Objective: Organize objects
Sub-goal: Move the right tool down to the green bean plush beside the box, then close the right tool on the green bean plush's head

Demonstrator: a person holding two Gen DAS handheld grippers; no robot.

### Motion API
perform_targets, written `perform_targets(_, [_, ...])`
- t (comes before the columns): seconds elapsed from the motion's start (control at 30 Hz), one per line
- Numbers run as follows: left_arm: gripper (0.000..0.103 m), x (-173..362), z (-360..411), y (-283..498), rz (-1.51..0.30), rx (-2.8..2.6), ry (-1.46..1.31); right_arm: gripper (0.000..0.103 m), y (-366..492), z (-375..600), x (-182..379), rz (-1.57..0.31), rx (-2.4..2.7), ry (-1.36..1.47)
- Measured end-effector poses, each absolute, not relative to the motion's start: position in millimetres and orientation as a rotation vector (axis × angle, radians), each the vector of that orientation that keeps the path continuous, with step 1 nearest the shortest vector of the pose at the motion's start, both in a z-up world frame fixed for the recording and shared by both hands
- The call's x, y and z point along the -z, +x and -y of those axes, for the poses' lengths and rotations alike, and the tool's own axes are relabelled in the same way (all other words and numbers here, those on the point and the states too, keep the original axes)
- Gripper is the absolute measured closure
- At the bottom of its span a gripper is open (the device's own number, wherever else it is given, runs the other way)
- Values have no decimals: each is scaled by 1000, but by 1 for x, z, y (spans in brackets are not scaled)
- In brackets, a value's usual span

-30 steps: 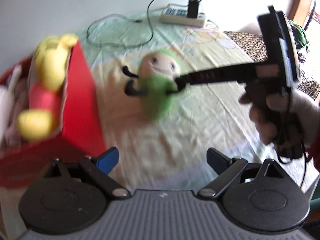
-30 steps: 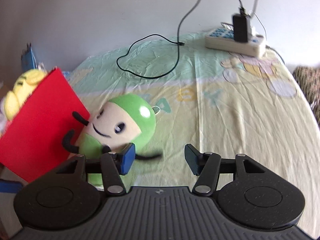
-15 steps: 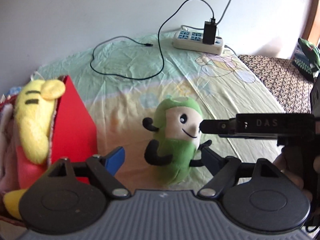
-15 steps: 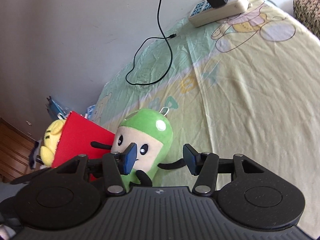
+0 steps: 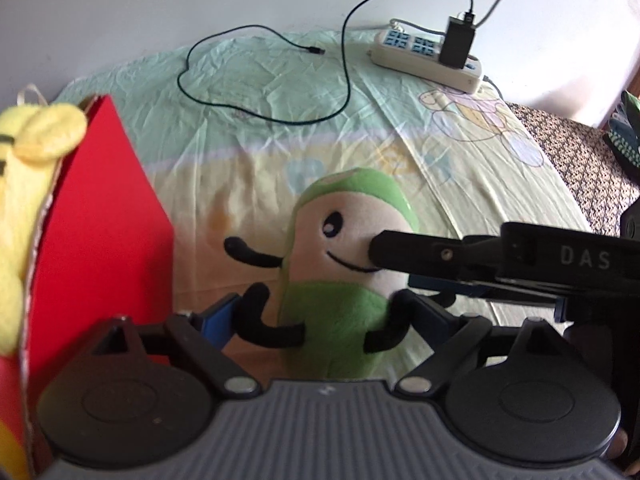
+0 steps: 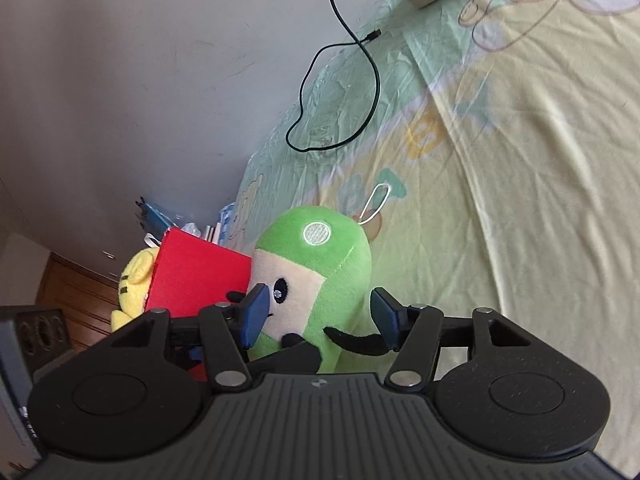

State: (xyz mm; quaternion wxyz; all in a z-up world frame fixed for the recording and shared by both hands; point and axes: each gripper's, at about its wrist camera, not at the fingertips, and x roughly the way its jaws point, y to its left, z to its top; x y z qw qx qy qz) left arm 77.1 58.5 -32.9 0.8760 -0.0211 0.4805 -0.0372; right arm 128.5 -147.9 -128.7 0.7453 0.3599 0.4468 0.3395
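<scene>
The green plush point(image 5: 344, 264) stands upright on the bed point(image 5: 460, 168), just right of the red box point(image 5: 96, 248), between the spread jaws of both grippers. The left gripper point(image 5: 328, 320) has its jaws apart on either side of the plush's lower body, close to its black arms. The right gripper point(image 6: 320, 318) reaches in from the side with its jaws also apart around the plush, one finger point(image 5: 440, 256) lying across its face; I cannot tell whether the pads press the fabric. A yellow plush point(image 5: 28, 200) sits in the box. Farther back on the bed lie a black cable point(image 5: 344, 80) and a power strip point(image 5: 424, 56).
</scene>
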Motion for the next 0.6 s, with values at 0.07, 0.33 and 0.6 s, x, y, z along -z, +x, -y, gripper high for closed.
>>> perform_targets(0.07, [15, 38, -59, 82, -1020, 75, -50, 41, 131, 145, 134, -995, -754, 828])
perform_targets(0.33, [28, 54, -65, 91, -1082, 78, -108, 44, 133, 131, 135, -1004, -783, 847])
perform_targets(0.6, [28, 41, -60, 74, -1058, 107, -92, 47, 123, 141, 125, -1011, -803, 871])
